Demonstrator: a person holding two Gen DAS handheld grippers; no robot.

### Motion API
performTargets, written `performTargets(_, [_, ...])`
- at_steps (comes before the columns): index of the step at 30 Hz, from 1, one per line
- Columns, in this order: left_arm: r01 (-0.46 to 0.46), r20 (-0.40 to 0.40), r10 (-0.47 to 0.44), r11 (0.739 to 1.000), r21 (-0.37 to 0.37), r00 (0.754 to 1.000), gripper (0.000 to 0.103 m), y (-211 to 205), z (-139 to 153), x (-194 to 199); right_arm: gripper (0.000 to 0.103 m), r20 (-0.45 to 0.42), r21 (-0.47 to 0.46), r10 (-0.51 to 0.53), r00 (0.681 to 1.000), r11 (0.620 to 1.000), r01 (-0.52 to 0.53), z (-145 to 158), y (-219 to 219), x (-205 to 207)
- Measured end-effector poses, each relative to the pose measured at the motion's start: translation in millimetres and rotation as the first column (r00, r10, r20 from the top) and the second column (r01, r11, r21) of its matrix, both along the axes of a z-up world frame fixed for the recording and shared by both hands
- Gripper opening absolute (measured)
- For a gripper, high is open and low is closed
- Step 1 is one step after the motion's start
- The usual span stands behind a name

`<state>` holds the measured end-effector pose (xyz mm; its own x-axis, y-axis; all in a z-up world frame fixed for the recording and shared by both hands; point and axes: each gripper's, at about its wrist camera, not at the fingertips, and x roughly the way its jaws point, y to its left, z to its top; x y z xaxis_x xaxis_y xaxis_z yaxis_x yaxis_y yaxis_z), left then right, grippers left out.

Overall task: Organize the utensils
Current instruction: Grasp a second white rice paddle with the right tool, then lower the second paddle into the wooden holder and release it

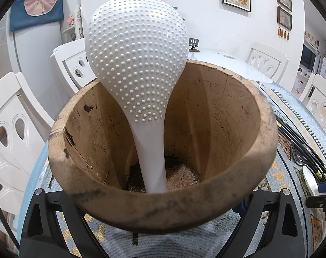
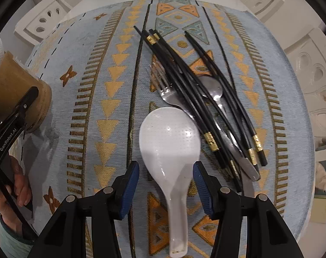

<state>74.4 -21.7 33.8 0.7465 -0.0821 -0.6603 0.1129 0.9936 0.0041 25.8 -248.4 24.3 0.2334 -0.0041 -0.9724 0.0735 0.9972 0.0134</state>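
A brown wooden holder (image 1: 163,197) sits on the patterned cloth with a white dotted rice paddle (image 1: 137,60) standing in it. My left gripper (image 1: 163,217) is shut on the holder; its fingers (image 1: 55,204) flank the holder's sides, and the pads are hidden behind it. In the right wrist view a second white rice paddle (image 2: 169,137) lies flat on the cloth, handle toward the camera. My right gripper (image 2: 166,167) hangs open just above it, one blue pad on each side of the paddle's neck, neither pressing on it.
Right of the paddle lies a heap of black chopsticks (image 2: 184,81) with gold bands, over a fork (image 2: 165,94), a metal spoon (image 2: 212,88) and a knife (image 2: 249,167). The holder (image 2: 16,90) stands at the cloth's (image 2: 98,86) left edge. White chairs (image 2: 313,81) ring the table.
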Motion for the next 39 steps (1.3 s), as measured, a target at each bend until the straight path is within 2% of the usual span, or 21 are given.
performTargets(5, [0.0, 0.0, 0.0, 1.0, 0.001, 1.0, 0.096, -0.2, 0.2, 0.0, 0.05, -0.02, -0.094, 0.003, 1.0, 0.996, -0.005, -9.1, 6.7, 7.7])
performTargets(7, [0.0, -0.002, 0.0, 1.0, 0.004, 1.0, 0.096, -1.1, -0.4, 0.1, 0.045, -0.021, -0.094, 0.005, 1.0, 0.996, -0.007, -9.3, 7.6, 9.5])
performTargets(9, [-0.003, -0.004, 0.003, 1.0, 0.003, 1.0, 0.096, -1.8, -0.9, 0.2, 0.035, -0.024, -0.08, 0.001, 1.0, 0.997, -0.003, -7.6, 6.8, 11.2])
performTargets(11, [-0.003, -0.007, 0.003, 1.0, 0.006, 1.0, 0.096, -2.7, -1.8, 0.6, 0.032, -0.022, -0.041, -0.02, 1.0, 0.999, 0.019, -6.2, -0.2, 11.1])
performTargets(16, [-0.003, -0.007, 0.003, 1.0, 0.006, 1.0, 0.096, -3.4, -2.2, 0.3, 0.012, 0.02, 0.022, -0.033, 0.999, 0.999, 0.033, 11.9, -7.9, 8.5])
performTargets(18, [-0.003, -0.007, 0.003, 1.0, 0.005, 1.0, 0.096, -3.6, -2.2, 0.3, 0.009, 0.035, 0.077, -0.023, 0.999, 0.997, 0.021, 21.8, -12.3, 2.0])
performTargets(21, [-0.003, -0.007, 0.003, 1.0, 0.006, 1.0, 0.096, -3.6, -2.2, 0.2, 0.007, 0.031, 0.174, -0.032, 0.999, 0.984, 0.026, 28.5, -22.1, -4.5])
performTargets(26, [-0.003, -0.007, 0.003, 1.0, 0.006, 1.0, 0.096, -3.5, -2.1, 0.2, 0.008, -0.023, 0.277, -0.048, 0.999, 0.959, 0.053, 21.6, -41.6, 7.4])
performTargets(28, [-0.003, -0.007, 0.003, 1.0, 0.006, 1.0, 0.096, -3.5, -2.0, 0.2, 0.007, -0.035, 0.253, -0.043, 0.998, 0.966, 0.05, 22.8, -34.0, 14.4])
performTargets(30, [-0.003, -0.007, 0.003, 1.0, 0.006, 1.0, 0.096, -3.7, -2.1, 0.1, 0.007, -0.074, 0.154, -0.055, 0.996, 0.986, 0.065, 22.4, -30.6, 18.7])
performTargets(31, [-0.003, -0.007, 0.003, 1.0, 0.006, 1.0, 0.096, -3.8, -2.2, 0.0, 0.007, -0.084, 0.139, -0.064, 0.994, 0.987, 0.075, 18.9, -26.6, 15.5])
performTargets(34, [-0.003, -0.008, 0.003, 1.0, 0.004, 1.0, 0.096, -3.7, -2.2, -0.1, 0.008, -0.109, 0.192, -0.105, 0.988, 0.973, 0.125, 18.4, -44.2, 11.5])
performTargets(39, [-0.004, -0.007, 0.004, 1.0, 0.006, 1.0, 0.096, -3.5, -2.1, -0.2, 0.007, -0.108, 0.217, -0.112, 0.988, 0.967, 0.133, 13.2, -51.0, 15.5])
